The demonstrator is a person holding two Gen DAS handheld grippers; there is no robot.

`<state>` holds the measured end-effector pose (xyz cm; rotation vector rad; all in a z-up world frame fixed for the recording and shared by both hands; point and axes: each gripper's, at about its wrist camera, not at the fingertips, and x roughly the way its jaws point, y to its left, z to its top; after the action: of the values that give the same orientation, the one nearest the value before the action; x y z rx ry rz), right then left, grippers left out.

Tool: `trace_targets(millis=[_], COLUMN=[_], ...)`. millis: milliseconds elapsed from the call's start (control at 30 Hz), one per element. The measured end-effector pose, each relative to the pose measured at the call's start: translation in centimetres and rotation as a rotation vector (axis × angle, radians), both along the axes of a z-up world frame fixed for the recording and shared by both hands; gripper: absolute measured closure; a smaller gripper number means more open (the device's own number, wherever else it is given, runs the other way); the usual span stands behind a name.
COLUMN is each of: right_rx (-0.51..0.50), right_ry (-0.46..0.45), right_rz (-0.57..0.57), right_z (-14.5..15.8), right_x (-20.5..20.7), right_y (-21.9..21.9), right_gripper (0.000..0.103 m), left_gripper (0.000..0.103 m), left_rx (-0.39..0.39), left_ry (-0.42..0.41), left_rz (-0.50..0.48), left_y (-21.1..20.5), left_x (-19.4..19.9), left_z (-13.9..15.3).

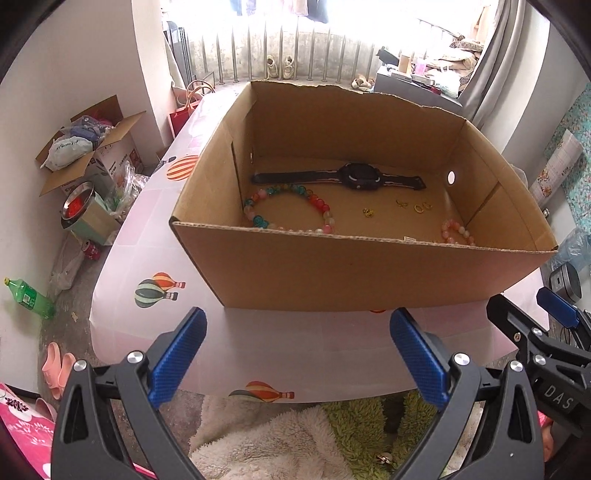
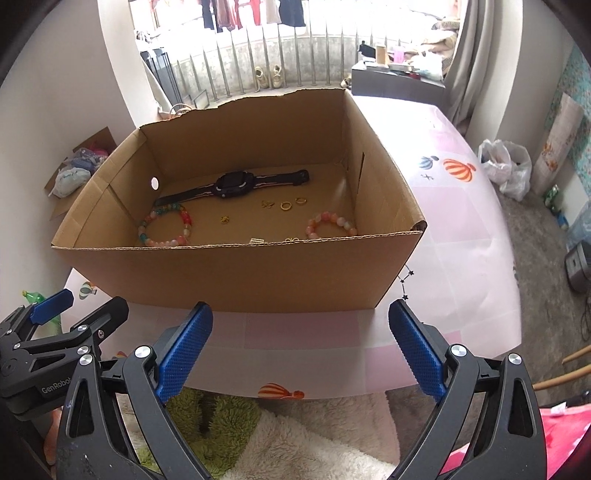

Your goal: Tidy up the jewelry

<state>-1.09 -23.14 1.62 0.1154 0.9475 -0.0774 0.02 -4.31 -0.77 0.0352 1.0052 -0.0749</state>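
With both my left gripper (image 1: 297,354) and right gripper (image 2: 299,350) spread empty before the cardboard box (image 2: 236,273), I judge sorting unstarted; next I must reach over its wall for the watch (image 2: 231,186).

Clutter I see around the table.
A green plastic bottle (image 1: 31,298) lies on the floor near pink slippers (image 1: 57,365); a white plastic bag (image 2: 506,173) sits opposite.

Daylight came strongly through a barred window (image 1: 280,44) at the far side; clothes (image 2: 255,14) hung above it. Walls (image 1: 74,66) were white. Grey curtain (image 1: 498,62) hung at right. Table (image 1: 147,229) wore a pink balloon-print cloth. Floor (image 2: 546,236) was grey, cluttered with bags, a green bottle (image 1: 31,297).
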Motion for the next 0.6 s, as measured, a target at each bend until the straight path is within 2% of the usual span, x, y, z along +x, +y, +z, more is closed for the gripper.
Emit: trace_targets(millis=[600], right_rx=[0.001], right_ry=[0.006], right_rz=[0.011], right_z=[-0.19], right_x=[0.44], right_y=[0.43], right_gripper=[0.011], left_gripper=[0.006], left_rx=[-0.001], left_ry=[0.016], left_rz=[0.000], left_y=[0.14], left_x=[0.58], left_z=[-0.14])
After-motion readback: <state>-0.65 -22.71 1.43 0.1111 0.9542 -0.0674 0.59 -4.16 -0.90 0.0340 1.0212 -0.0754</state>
